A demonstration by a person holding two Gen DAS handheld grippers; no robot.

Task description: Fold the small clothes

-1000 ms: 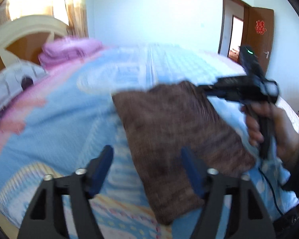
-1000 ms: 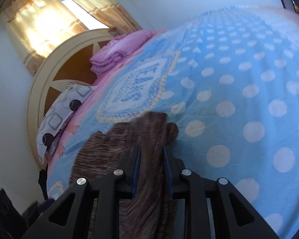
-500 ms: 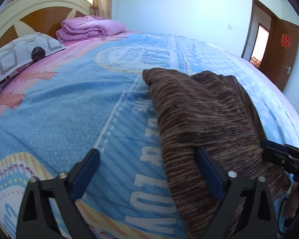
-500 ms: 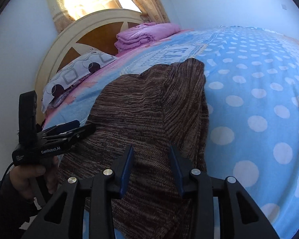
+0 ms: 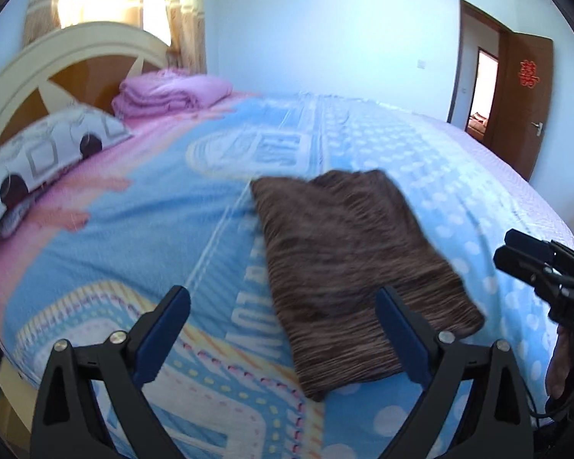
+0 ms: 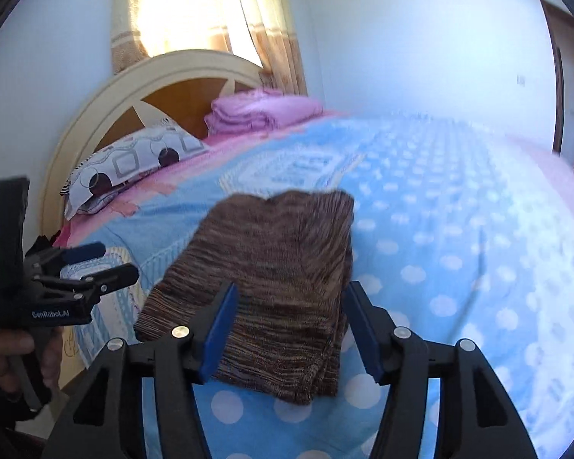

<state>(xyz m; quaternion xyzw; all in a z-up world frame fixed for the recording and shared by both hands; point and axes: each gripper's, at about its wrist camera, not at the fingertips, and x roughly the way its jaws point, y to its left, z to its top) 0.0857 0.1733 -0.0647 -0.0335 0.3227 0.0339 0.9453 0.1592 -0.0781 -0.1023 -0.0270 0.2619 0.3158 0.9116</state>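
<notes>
A brown striped knitted garment [image 5: 348, 264] lies folded into a rectangle on the blue bedspread [image 5: 172, 229]; it also shows in the right wrist view [image 6: 279, 287]. My left gripper [image 5: 283, 340] is open and empty, held above the garment's near left corner. My right gripper [image 6: 291, 329] is open and empty, held just above the garment's near edge. Each gripper shows in the other's view: the right one [image 5: 516, 252] at the garment's right, the left one [image 6: 107, 264] at its left.
A wooden headboard [image 6: 134, 91] stands at the far left with a patterned pillow [image 6: 134, 160] and a folded pink blanket [image 6: 260, 113]. The blue polka-dot bedspread [image 6: 459, 248] stretches right. A brown door [image 5: 524, 88] stands open at the far right.
The right gripper has let go of the garment and opened wide. Both grippers have pulled back from it. The garment now lies folded flat on the bed.
</notes>
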